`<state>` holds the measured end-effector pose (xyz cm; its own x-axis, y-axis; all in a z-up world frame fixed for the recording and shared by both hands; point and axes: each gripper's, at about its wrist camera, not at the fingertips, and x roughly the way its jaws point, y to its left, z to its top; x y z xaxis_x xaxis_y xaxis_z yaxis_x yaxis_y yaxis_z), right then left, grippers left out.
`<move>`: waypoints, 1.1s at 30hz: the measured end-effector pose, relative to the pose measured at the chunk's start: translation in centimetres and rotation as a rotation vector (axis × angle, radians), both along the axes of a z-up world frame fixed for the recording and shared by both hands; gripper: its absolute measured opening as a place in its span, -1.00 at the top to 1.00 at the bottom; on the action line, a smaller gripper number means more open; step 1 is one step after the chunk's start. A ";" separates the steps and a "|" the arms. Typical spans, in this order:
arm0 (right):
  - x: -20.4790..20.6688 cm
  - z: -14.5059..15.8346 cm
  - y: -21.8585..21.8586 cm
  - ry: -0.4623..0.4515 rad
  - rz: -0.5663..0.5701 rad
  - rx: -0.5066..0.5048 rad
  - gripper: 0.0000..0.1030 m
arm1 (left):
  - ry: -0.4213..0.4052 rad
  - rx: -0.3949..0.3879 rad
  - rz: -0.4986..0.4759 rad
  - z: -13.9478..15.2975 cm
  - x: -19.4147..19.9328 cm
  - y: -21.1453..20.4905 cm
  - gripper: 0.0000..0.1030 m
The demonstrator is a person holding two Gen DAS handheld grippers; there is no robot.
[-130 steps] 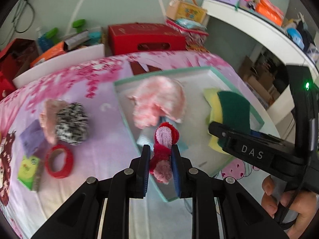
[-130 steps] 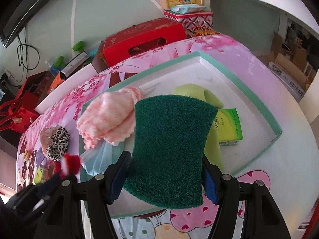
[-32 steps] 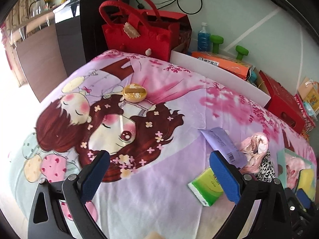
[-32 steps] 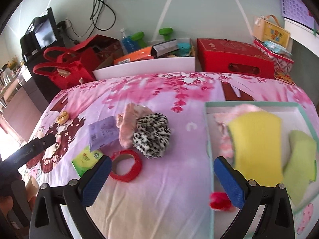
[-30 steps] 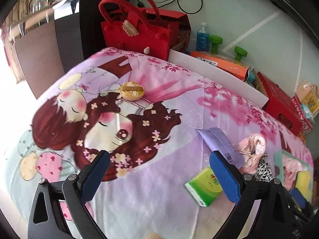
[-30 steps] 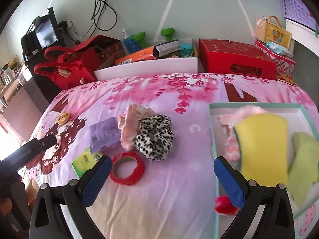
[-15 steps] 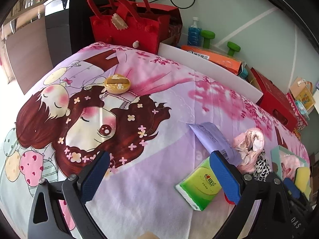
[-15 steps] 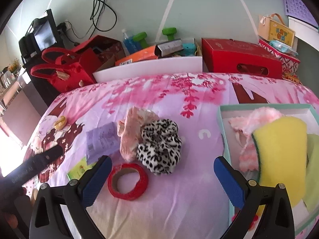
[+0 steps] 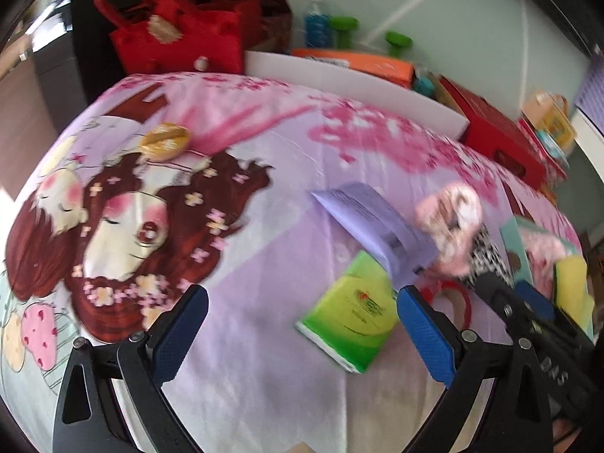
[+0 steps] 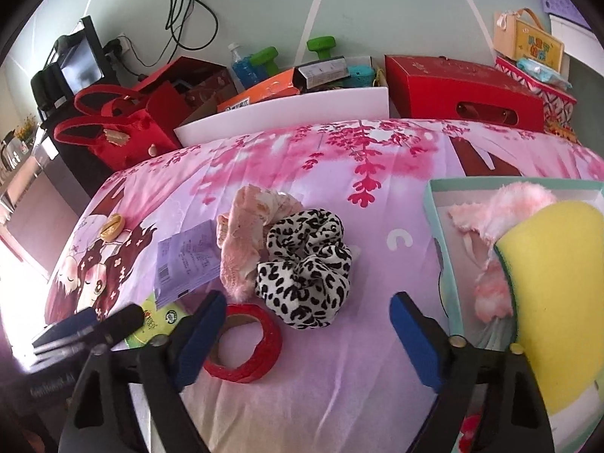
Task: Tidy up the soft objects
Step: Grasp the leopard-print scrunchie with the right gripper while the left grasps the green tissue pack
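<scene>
**Both grippers open over the pink cloth**

A pink cartoon-print cloth (image 10: 339, 396) covers the table, with red bags and boxes along the far wall. The right gripper (image 10: 307, 324) has just been closing a little, yet its jaws stand wide with nothing pressed between them; the leopard scrunchie (image 10: 304, 266) lies just beyond them, touching the pink scrunchie (image 10: 245, 234) on its left. A red tape ring (image 10: 245, 347) sits by the left finger. At right, the tray (image 10: 439, 234) holds a yellow sponge (image 10: 558, 287). The left gripper (image 9: 302, 324), jaws released, hangs near a green tissue pack (image 9: 349, 315).
</scene>
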<state>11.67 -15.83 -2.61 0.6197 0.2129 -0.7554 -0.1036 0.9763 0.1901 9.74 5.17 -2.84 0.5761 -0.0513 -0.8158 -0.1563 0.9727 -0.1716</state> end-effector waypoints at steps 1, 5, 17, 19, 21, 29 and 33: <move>0.0 0.0 -0.1 -0.003 -0.001 0.007 -0.59 | 0.011 -0.004 -0.025 -0.2 0.1 -0.4 -0.94; -0.1 0.1 -0.2 -0.008 0.003 0.027 -0.46 | 0.037 -0.007 -0.079 -0.6 0.3 -1.3 -0.94; 0.3 -0.8 -0.2 0.019 0.004 0.044 0.10 | 0.061 0.036 -0.137 -2.0 0.9 -2.7 -0.74; 0.4 -0.9 -0.1 0.020 0.007 0.043 0.13 | 0.058 0.039 -0.137 -2.0 1.0 -2.7 -0.62; 0.4 -0.9 0.1 0.019 0.011 0.042 0.18 | 0.055 0.037 -0.141 -2.1 1.0 -2.7 -0.49; 0.5 -1.5 0.2 0.035 0.012 0.042 0.29 | 0.059 0.050 -0.174 -2.2 1.2 -3.6 -0.26; 0.5 -1.5 0.3 0.034 0.012 0.039 0.32 | 0.060 0.041 -0.170 -2.3 1.3 -3.3 -0.26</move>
